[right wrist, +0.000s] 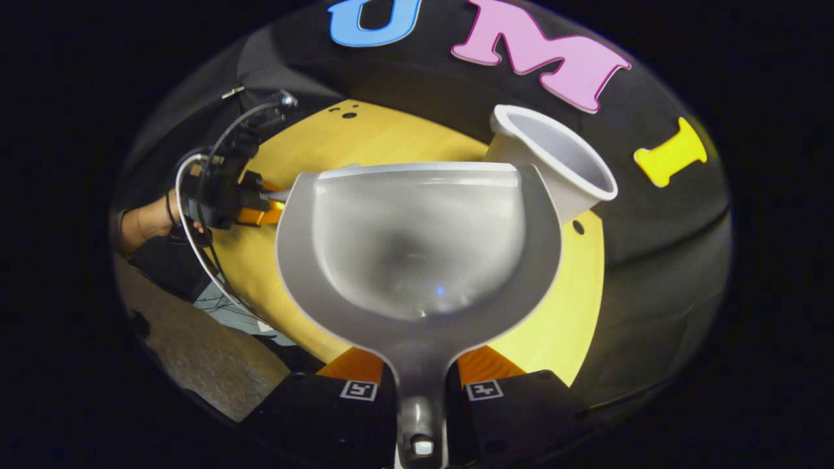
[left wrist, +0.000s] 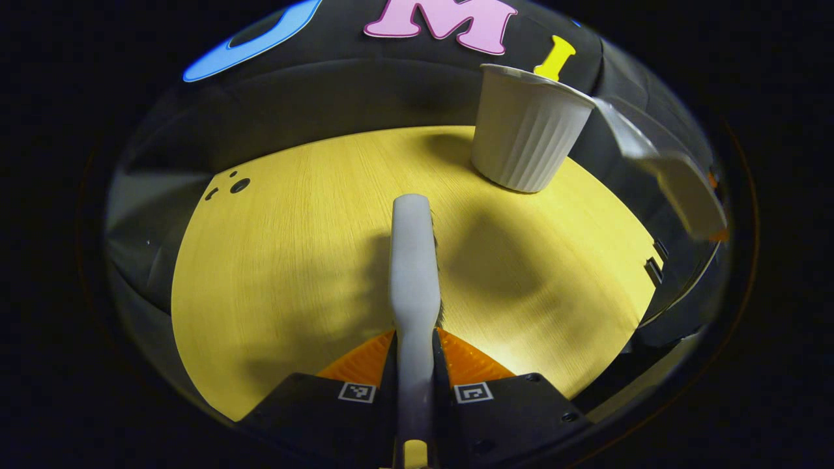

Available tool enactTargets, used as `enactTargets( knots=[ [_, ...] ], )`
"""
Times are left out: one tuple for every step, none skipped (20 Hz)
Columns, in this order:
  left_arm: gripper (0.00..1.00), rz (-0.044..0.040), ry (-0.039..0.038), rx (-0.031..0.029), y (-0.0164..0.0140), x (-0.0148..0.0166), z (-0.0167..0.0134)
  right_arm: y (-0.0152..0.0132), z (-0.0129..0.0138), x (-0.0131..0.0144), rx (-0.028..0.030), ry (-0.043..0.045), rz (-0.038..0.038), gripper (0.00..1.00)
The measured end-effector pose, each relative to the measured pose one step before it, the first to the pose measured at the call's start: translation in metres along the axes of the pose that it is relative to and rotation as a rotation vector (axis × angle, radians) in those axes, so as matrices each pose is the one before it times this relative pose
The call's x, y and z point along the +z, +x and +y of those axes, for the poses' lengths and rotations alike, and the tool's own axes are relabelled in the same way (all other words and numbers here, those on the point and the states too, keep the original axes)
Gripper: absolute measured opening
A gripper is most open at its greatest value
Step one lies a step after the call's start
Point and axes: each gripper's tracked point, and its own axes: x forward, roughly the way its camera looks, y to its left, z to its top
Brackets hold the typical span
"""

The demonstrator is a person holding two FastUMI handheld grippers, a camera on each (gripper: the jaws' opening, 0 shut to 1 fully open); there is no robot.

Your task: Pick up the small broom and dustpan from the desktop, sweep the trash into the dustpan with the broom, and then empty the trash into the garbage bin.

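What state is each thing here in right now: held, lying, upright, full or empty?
Broom: held by its handle in the left hand-held gripper, lifted over the desktop.
Dustpan: held by its handle in the right hand-held gripper, scoop looks empty.
Garbage bin: upright on the desktop, open top; contents cannot be told.
Left hand-held gripper: shut on the broom.
Right hand-held gripper: shut on the dustpan.
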Motion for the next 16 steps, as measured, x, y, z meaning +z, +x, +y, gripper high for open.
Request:
enactTargets(
  knots=[
    [0.27,0.00649,-0.00231,0.00364,-0.00089,-0.00022,0.00033,0.01147,0.00398,-0.00929,0.00461,0.00353,0.01344,0.34],
    [0.30,0.00097,-0.00340,0.00605,-0.00012,0.00102,0.00075,0.01081,0.00332,-0.00776,0.00719,0.00499,0.02030,0.34],
    [0.29,-0.00045,-0.00157,0.00047,0.00014,0.00104,-0.00047,0.01167,0.00420,-0.00810,0.00344,0.00650,0.01507,0.34],
    [0.31,0.00255,0.00063,0.00225,0.00033,-0.00012,0.00134,0.00969,0.00191,-0.00607,0.00157,0.00285,0.01382,0.34],
    [0.29,0.00744,0.00072,-0.00060,0.00045,-0.00070,0.00044,0.01178,0.00190,-0.00477,0.00243,-0.00162,0.02088,0.34],
    [0.32,0.00737,-0.00276,-0.00299,0.00000,-0.00087,-0.00027,0.00849,0.00212,-0.00285,0.00054,0.00344,0.01503,0.34],
    [0.29,0.00131,-0.00663,0.00358,0.00047,-0.00079,-0.00032,0.00627,0.00074,-0.00091,0.00405,0.00592,0.00742,0.39],
    [0.30,0.00129,-0.00789,-0.00094,0.00076,0.00134,-0.00118,0.00472,0.00095,0.00007,0.00727,0.00987,0.00570,0.34],
    [0.30,-0.00117,-0.00526,-0.00407,-0.00040,0.00161,-0.00070,0.00477,0.00075,0.00232,0.00638,0.01202,-0.00016,0.34],
    [0.29,-0.00046,-0.00072,0.00337,0.00164,0.00007,0.00069,0.00655,0.00199,0.00147,0.00418,0.00880,0.00029,0.34],
    [0.29,-0.00118,0.00365,0.00344,-0.00025,-0.00008,0.00061,0.00932,0.00332,0.00028,0.00329,0.00668,0.00713,0.34],
    [0.29,-0.00061,0.00296,-0.00048,-0.00116,-0.00029,0.00012,0.00602,0.00315,0.00065,0.00621,0.00465,0.00512,0.34],
    [0.29,-0.00139,0.00601,0.00145,-0.00088,0.00016,0.00076,0.00448,0.00233,-0.00015,0.00940,0.00436,0.00955,0.34],
    [0.29,0.00189,0.00555,0.00298,-0.00008,-0.00044,0.00081,0.00480,0.00169,-0.00041,0.01141,0.00492,0.00854,0.39],
    [0.27,0.00079,0.00190,0.00176,0.00057,0.00048,0.00066,0.00601,0.00237,-0.00022,0.00872,0.00509,0.00332,0.34],
    [0.32,0.00271,-0.00103,0.00024,-0.00027,-0.00040,-0.00034,0.00606,0.00280,-0.00113,0.00948,0.00671,0.01088,0.34]
  ],
)
